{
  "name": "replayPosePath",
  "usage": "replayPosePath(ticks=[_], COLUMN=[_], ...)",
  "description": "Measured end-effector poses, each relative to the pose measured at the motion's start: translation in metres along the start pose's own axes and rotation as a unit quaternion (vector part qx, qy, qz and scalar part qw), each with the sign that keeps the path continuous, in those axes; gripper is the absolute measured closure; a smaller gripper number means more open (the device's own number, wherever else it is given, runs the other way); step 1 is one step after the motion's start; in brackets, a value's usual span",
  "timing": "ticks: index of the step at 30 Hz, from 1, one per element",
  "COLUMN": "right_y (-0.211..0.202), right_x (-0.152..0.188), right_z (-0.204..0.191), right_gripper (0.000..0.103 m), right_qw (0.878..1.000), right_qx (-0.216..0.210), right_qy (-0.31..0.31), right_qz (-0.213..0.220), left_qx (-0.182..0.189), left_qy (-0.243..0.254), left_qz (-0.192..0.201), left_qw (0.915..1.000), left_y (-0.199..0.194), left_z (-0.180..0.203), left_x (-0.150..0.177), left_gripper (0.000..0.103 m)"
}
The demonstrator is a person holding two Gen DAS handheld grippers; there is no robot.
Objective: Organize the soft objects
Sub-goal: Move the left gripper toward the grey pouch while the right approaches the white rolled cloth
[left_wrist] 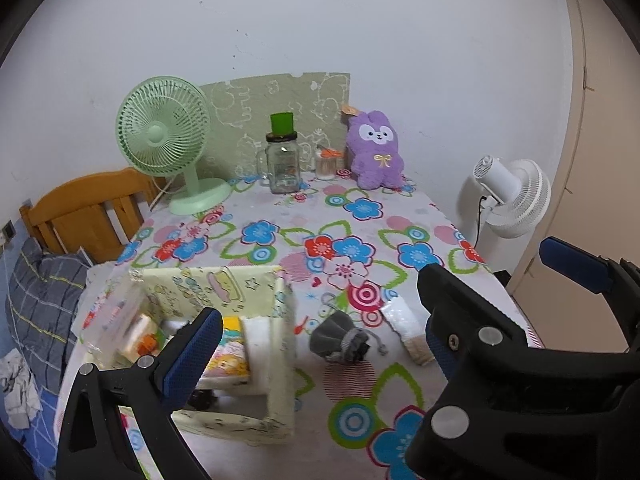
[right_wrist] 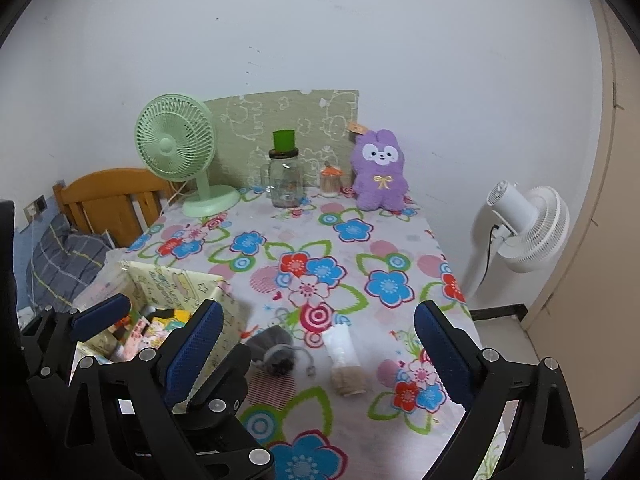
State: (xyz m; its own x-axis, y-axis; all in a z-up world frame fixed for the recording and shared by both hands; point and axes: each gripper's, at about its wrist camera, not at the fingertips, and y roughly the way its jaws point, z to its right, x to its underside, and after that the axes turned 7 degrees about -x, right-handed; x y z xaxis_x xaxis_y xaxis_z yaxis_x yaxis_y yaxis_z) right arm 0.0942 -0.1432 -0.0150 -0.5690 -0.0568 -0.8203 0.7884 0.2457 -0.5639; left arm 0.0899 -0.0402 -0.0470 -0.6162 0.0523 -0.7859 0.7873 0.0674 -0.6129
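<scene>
Both grippers hover over the near edge of the flowered table (right_wrist: 360,240), each with jaws spread wide and nothing between them; the left gripper (left_wrist: 320,344) sits by the fabric box (left_wrist: 280,292), the right gripper (right_wrist: 318,344) frames the loose items. A grey drawstring pouch (right_wrist: 276,350) and a white rolled cloth (right_wrist: 344,360) lie just beside the box, apart from each other — not yet stowed. This looks like the approach to a pick; next, likely lower onto the pouch or the cloth, close, and carry it into the box.
</scene>
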Motion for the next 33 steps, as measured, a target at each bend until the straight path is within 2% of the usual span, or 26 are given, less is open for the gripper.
replayPosePath(ticks=[13, 27, 30, 33], right_y=[0.011, 0.047, 0.057, 0.065], right_x=[0.022, 0.048, 0.054, 0.056], right_z=[0.032, 0.06, 0.063, 0.066], right_gripper=[0.005, 0.005, 0.005, 0.005], right_qw=[1.0, 0.998, 0.998, 0.997], right_qx=[-0.001, 0.007, 0.005, -0.001], right_qy=[0.021, 0.027, 0.025, 0.033], right_qz=[-0.016, -0.052, -0.065, -0.072], left_qx=[0.013, 0.023, 0.006, -0.006], left_qy=[-0.008, -0.003, 0.008, 0.008], left_qz=[-0.027, -0.072, -0.055, -0.055], left_qw=[0.9995, 0.9971, 0.9984, 0.9984], left_y=[0.022, 0.056, 0.056, 0.059], left_z=[0.026, 0.053, 0.057, 0.06], left_x=[0.017, 0.039, 0.042, 0.042], left_gripper=[0.001, 0.003, 0.003, 0.003])
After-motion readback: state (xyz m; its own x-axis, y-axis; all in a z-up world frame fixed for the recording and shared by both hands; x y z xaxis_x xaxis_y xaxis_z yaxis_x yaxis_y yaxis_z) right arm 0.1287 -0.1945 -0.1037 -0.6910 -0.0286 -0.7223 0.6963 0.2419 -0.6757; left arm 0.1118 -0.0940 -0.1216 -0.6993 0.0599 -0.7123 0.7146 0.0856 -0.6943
